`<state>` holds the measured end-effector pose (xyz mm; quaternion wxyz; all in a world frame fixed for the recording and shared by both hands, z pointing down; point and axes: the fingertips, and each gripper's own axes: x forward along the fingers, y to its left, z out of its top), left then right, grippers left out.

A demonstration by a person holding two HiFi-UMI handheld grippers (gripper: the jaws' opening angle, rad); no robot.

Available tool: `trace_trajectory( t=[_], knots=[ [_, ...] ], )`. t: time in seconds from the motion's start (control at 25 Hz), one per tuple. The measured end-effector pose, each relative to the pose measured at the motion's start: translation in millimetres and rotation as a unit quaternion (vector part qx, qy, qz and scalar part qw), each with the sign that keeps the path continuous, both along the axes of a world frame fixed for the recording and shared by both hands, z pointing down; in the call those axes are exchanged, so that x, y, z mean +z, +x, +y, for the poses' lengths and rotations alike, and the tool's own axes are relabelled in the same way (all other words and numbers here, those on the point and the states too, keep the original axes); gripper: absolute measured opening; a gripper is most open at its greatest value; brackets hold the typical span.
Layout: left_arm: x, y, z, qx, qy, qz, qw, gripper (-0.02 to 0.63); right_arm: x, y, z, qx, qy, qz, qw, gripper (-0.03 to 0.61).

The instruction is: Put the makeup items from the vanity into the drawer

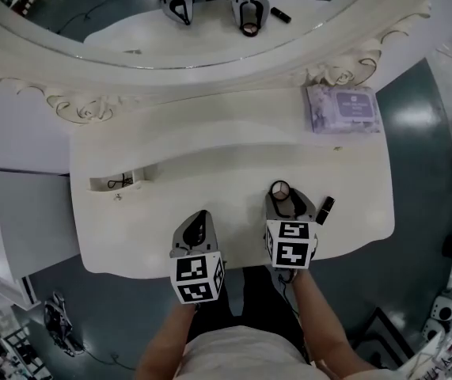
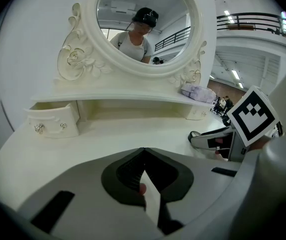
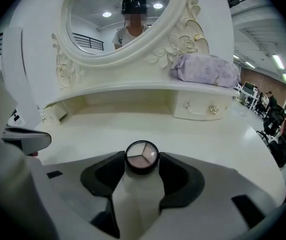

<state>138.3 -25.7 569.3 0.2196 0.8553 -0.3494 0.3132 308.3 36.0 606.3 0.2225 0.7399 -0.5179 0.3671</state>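
A round eyeshadow compact [image 3: 141, 158] lies on the white vanity top [image 1: 170, 212], right between the fingertips of my right gripper [image 1: 282, 197]. That gripper's jaws stand wide and open around it. In the head view the compact [image 1: 279, 189] shows at that gripper's tip. A black lipstick tube [image 1: 325, 209] lies just right of it. My left gripper [image 1: 200, 217] hovers over the front of the vanity with its pads [image 2: 132, 171] shut together and nothing seen between them. The small left drawer [image 1: 119, 183] is pulled out.
A purple packet [image 1: 344, 108] rests on the raised shelf at the back right, above a closed drawer with two knobs [image 3: 200, 108]. The oval mirror [image 1: 210, 22] rises behind the shelf. The vanity's front edge runs just under both grippers.
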Motion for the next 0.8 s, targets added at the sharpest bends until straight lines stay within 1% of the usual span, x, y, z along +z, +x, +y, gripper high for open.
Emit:
trace_trajectory(
  t=[0.4, 0.6, 0.8],
  knots=[
    [-1.0, -10.4, -7.2, -0.016, 0.0, 0.001, 0.9999, 0.008, 1.8, -0.6, -8.3, -0.005, -0.015, 0.007, 1.0, 0.221],
    [-2.6, -14.8, -11.1, -0.018, 0.002, 0.004, 0.9998, 0.008, -3.5, -6.7, -11.0, -0.009, -0.007, 0.009, 1.0, 0.221],
    [-7.6, -21.3, -14.4, -0.022, 0.006, 0.009, 0.9997, 0.008, -11.1, -21.1, -16.4, -0.022, 0.001, 0.009, 1.0, 0.221]
  ],
)
